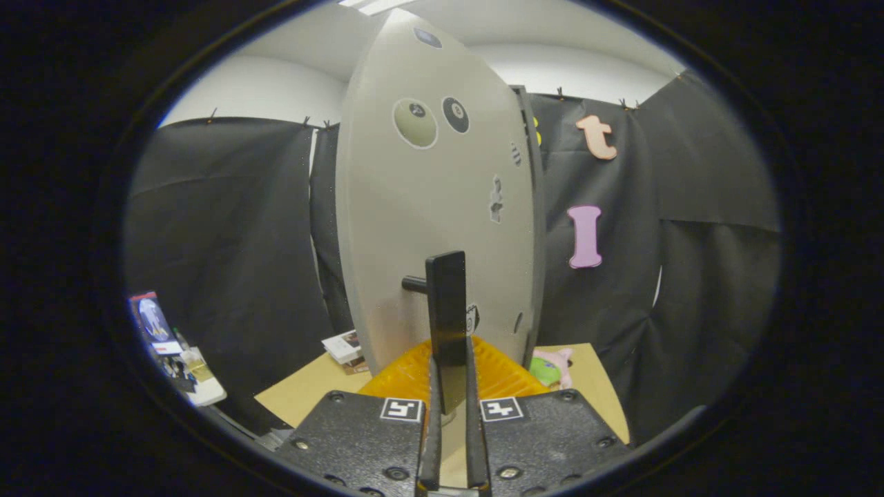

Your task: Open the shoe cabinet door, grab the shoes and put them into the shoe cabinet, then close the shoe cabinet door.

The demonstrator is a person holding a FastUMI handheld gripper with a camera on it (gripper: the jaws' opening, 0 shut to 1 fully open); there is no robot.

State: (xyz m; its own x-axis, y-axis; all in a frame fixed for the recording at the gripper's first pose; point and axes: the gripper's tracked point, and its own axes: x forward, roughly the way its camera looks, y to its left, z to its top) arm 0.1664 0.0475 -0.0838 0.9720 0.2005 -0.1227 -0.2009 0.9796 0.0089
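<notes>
The shoe cabinet door [414,228] is a pale grey panel with round stickers, and it stands upright right in front of me, turned at an angle. A black bar handle [446,297] runs vertically on its lower half, fixed by a short black stub. My gripper [452,362] is shut on the lower part of this handle, one finger pressing on each side of the bar. The dark edge of the cabinet [535,228] shows just behind the door's right side.
Below the door, an orange ribbed object [407,378] lies on a tan table [304,390]. A pink and green soft toy [552,367] is at the door's right foot, a small booklet [343,345] at its left. A shelf with small items [169,345] stands far left.
</notes>
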